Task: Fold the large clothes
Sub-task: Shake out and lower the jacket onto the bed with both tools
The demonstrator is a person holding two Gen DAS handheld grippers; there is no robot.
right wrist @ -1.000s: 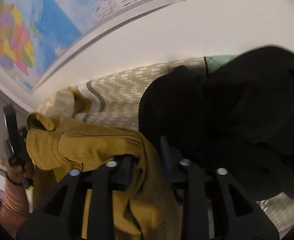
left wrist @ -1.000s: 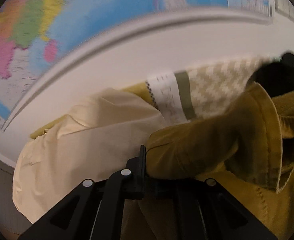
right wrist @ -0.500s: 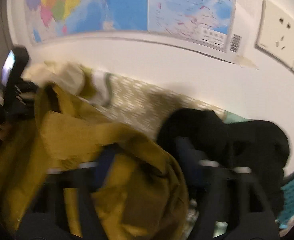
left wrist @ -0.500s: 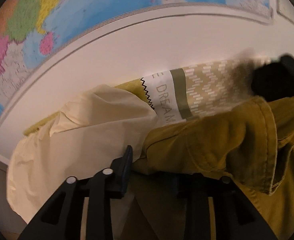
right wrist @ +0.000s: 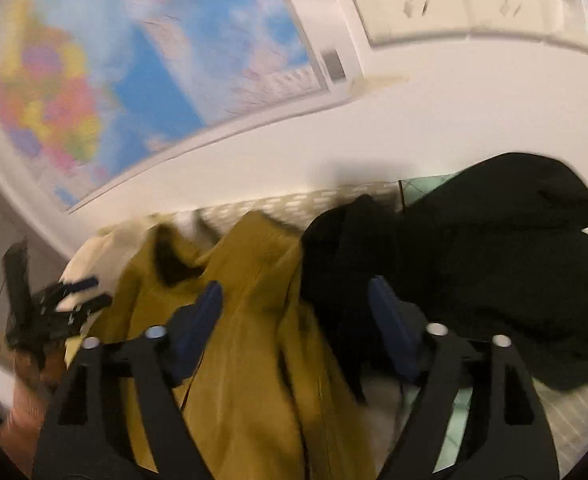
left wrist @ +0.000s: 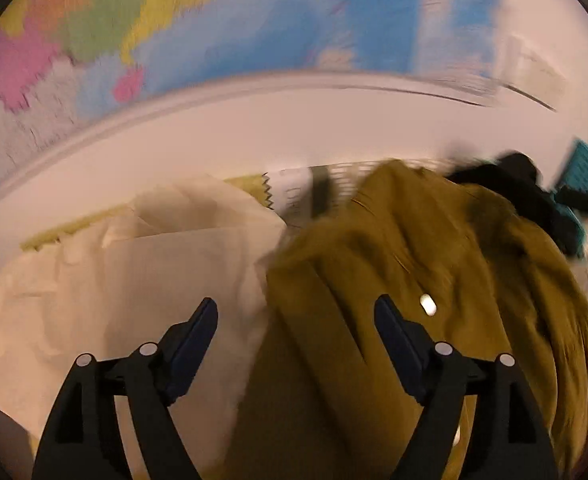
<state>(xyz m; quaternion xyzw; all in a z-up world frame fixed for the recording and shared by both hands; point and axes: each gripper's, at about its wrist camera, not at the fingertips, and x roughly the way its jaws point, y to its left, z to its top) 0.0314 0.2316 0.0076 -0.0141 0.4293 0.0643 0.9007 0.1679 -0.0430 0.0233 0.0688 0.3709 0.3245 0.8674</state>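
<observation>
- The left gripper [left wrist: 295,316] has its fingers spread wide, holding nothing; the mustard garment [left wrist: 433,280] lies crumpled beyond and between them, cream cloth [left wrist: 114,280] past the left finger.
- The right gripper [right wrist: 295,300] is likewise spread and empty; the mustard garment [right wrist: 246,340] sits between its fingers, black clothing [right wrist: 493,264] beyond the right one.

Both grippers spread wide
The black left gripper [left wrist: 295,312] and black right gripper [right wrist: 295,296] stand fully parted, pinching nothing.

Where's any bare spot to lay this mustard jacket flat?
Little: a patterned bedspread strip along the wall, behind the mustard jacket. Cream garment crowds the left, black clothing the right.
</observation>
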